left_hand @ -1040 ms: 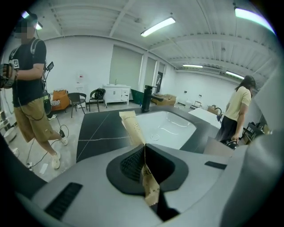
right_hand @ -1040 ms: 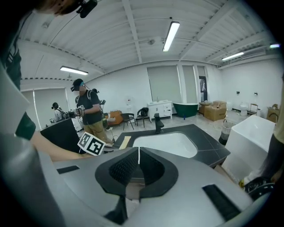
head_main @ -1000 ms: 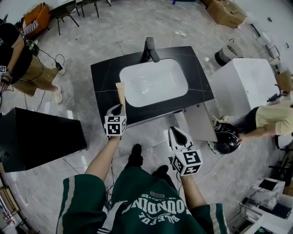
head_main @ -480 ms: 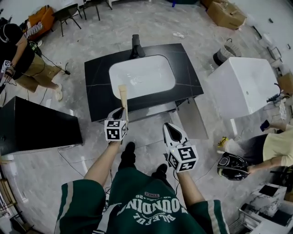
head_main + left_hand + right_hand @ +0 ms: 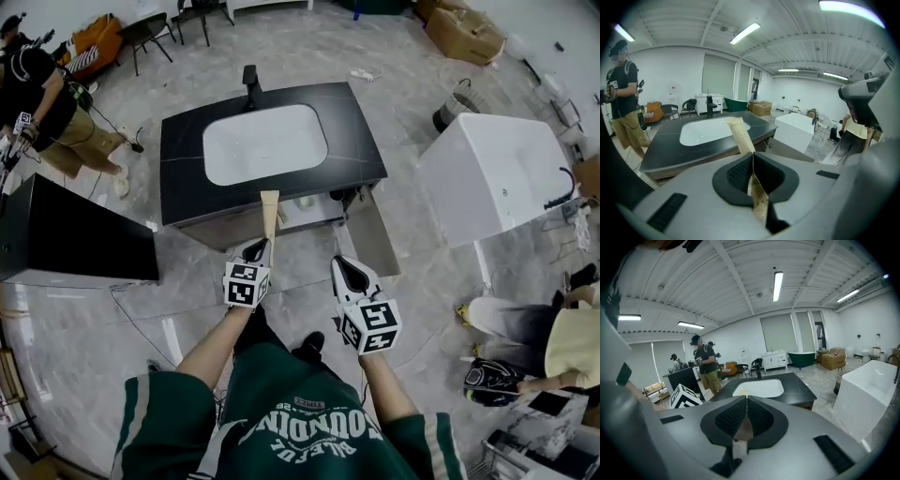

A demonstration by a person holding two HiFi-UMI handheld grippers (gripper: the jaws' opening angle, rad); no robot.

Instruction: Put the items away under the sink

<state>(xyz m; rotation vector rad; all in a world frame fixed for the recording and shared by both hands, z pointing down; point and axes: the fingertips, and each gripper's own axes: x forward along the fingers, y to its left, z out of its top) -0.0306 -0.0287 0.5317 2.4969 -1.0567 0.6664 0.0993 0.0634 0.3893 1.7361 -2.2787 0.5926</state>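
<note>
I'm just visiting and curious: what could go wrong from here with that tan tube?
The left gripper pinches the tan tube with much of it sticking out, so it might slip or bend. Its tip could catch the black countertop edge. The open cabinet door might get bumped.

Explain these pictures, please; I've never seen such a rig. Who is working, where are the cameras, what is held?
No robot: a person holds a two-jaw gripper in each hand. The head view looks down from a camera on their head; the two gripper views come from cameras riding on each gripper. The left gripper is shut on a tan paper packet; the right gripper is shut, nothing sticking out. Ahead stands a black sink counter with a white basin; I see nothing lying on it.
</note>
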